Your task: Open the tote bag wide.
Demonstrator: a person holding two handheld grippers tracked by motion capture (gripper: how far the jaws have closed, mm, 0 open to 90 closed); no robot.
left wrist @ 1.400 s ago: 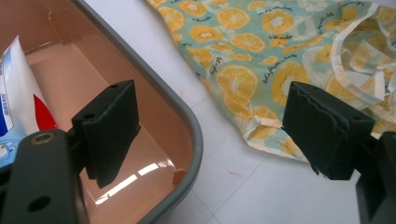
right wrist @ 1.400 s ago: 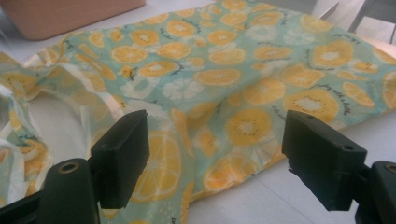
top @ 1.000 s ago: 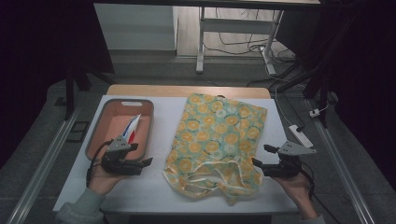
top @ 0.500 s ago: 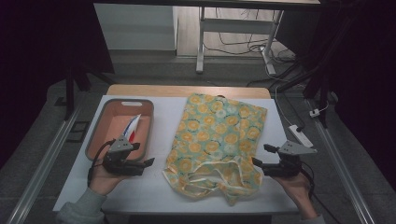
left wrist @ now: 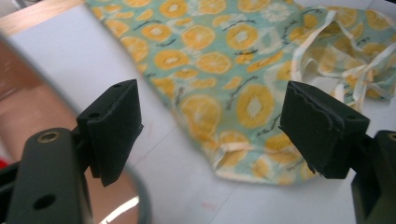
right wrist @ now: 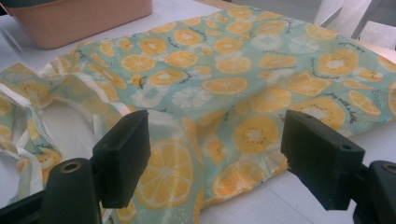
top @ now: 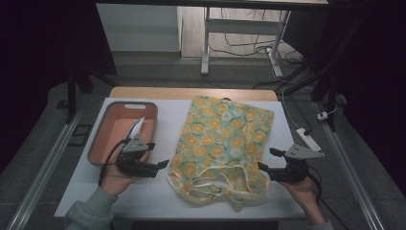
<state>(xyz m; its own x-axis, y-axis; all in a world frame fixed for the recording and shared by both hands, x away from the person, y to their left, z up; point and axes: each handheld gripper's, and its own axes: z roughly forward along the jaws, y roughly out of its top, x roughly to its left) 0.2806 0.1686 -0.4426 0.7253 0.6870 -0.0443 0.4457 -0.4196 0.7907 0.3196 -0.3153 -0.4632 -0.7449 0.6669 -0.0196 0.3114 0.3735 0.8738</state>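
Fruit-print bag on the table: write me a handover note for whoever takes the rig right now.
Left tool: open, nothing between the jaws, poised at the near left edge of the fruit-print bag.
Right tool: open, nothing held, at the bag's near right corner.
Bag lies flat on the white table, its crumpled handles nearest the person. Orange tray to its left holds a small packet.
Done: nothing gripped so far.
Left: probably grip the bag at both sides and go on from there.

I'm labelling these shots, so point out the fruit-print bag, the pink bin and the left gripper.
fruit-print bag (top: 225, 139), high view, middle of the flat cloth body.
pink bin (top: 95, 143), high view, its left wall.
left gripper (left wrist: 210, 128), left gripper view, midway between its open fingertips.
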